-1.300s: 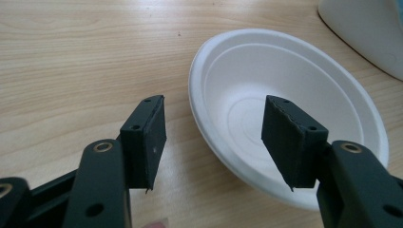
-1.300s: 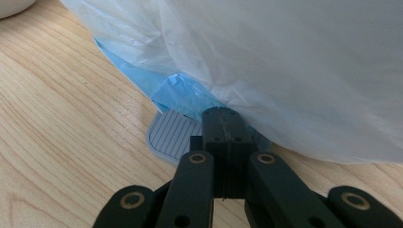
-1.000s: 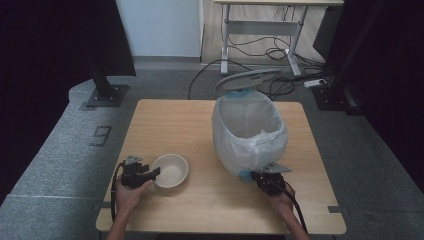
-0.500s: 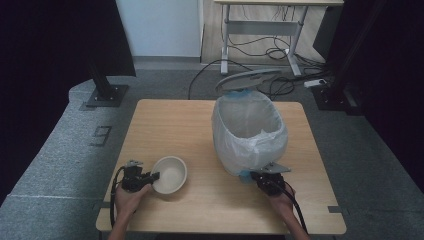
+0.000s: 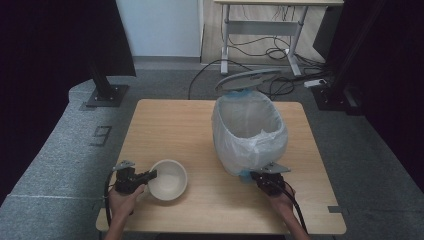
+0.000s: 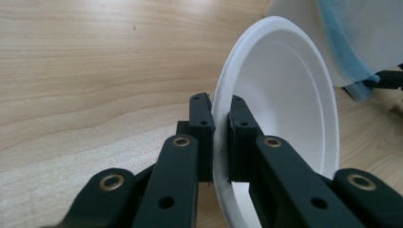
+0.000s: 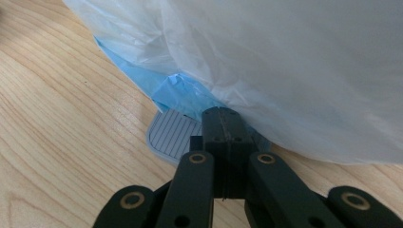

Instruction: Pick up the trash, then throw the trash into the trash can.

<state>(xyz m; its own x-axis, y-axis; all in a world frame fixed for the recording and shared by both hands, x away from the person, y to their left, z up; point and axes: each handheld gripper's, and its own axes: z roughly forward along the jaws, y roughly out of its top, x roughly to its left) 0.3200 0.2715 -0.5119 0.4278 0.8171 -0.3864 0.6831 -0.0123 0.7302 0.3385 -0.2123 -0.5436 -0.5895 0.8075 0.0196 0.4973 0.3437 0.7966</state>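
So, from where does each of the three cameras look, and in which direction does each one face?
High view: above the person's side, looking forward and down on the table; both forearms enter from below.
Left gripper view: rides the left gripper, looking along its jaws, which pinch the white bowl by its rim.
Right gripper view: rides the right gripper, jaws closed, tips on the grey pedal under the bagged bin.
Shared: the bowl and the bin also appear in the high view.
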